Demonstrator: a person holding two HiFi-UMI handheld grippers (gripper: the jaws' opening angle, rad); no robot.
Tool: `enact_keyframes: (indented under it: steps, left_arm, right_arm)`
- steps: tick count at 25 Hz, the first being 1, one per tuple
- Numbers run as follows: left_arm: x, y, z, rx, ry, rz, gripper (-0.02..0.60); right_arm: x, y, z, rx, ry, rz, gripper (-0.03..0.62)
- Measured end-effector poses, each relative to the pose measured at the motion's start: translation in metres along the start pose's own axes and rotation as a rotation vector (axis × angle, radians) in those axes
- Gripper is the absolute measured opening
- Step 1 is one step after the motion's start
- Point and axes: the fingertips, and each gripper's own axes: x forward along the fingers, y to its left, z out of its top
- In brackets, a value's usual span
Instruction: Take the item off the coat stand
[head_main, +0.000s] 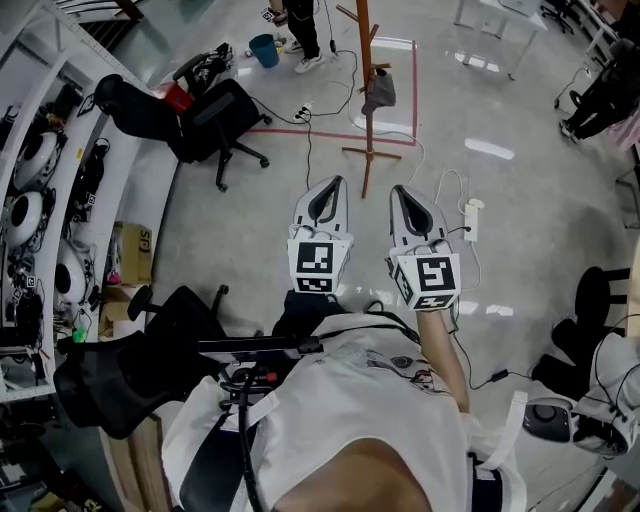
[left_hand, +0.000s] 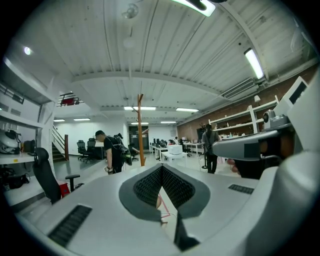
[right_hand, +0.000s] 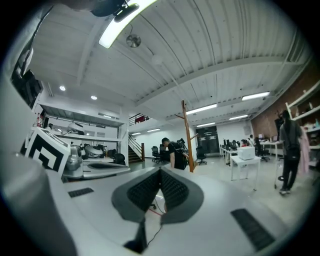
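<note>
- While the left tool (head_main: 333, 186) and the right tool (head_main: 401, 192) are both pressed together with nothing between the jaws, they are held level, side by side, in front of the person's chest.
- Each tool's own view says the same: the left tool (left_hand: 161, 168) and the right tool (right_hand: 160, 170) have their ribbed pads meeting at the tip, with only floor and cable showing through the gap beneath.
- Straight ahead of both tools, well apart from them across bare floor (head_main: 520, 215), stands the wooden coat stand (head_main: 365, 60), inside a rectangle of red tape (head_main: 415, 95).
- Its pole is upright, so its long axis runs floor to ceiling; it shows as a thin brown post in the left gripper view (left_hand: 141, 130) and in the right gripper view (right_hand: 187, 135).
- A grey item (head_main: 379, 92), perhaps a cap or small bag, hangs from a peg part-way up the pole, on the side towards the right tool.
- By my judgement the right tool is slightly nearer the item, and neither tool can reach it yet; the person must first walk forward.
- I judge that the jaws must also open before the item can be lifted up and off its peg.
</note>
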Motion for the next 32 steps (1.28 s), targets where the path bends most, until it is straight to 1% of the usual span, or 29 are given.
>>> enact_keyframes:
  steps: [4, 6, 9, 13, 17, 21, 27, 32]
  left_arm:
    - [0.001, -0.019, -0.013, -0.007, 0.026, 0.010, 0.002]
    - [0.008, -0.024, -0.016, -0.005, 0.029, 0.007, 0.002]
    - [0.011, -0.024, -0.023, -0.009, 0.038, 0.004, 0.002]
    - [0.024, -0.016, -0.035, -0.024, 0.052, 0.011, 0.002]
    - [0.051, 0.003, -0.042, -0.030, 0.053, 0.013, 0.002]
    - [0.088, 0.032, -0.043, -0.033, 0.053, 0.010, 0.002]
    - [0.158, 0.074, -0.033, -0.028, 0.051, -0.029, 0.002]
    - [0.205, 0.105, -0.033, -0.036, 0.054, -0.062, 0.002]
  right_arm:
    - [-0.008, -0.013, -0.016, 0.025, 0.037, 0.013, 0.005]
    - [-0.008, -0.021, -0.019, 0.025, 0.033, 0.002, 0.005]
    - [-0.004, -0.022, -0.023, 0.028, 0.022, 0.001, 0.005]
    - [0.015, -0.025, -0.032, 0.034, 0.045, 0.015, 0.005]
    - [0.046, -0.031, -0.040, 0.032, 0.065, 0.021, 0.005]
    - [0.088, -0.043, -0.037, 0.025, 0.059, 0.016, 0.005]
    - [0.169, -0.067, -0.029, 0.029, 0.076, -0.009, 0.005]
    - [0.228, -0.079, -0.032, 0.025, 0.108, -0.029, 0.005]
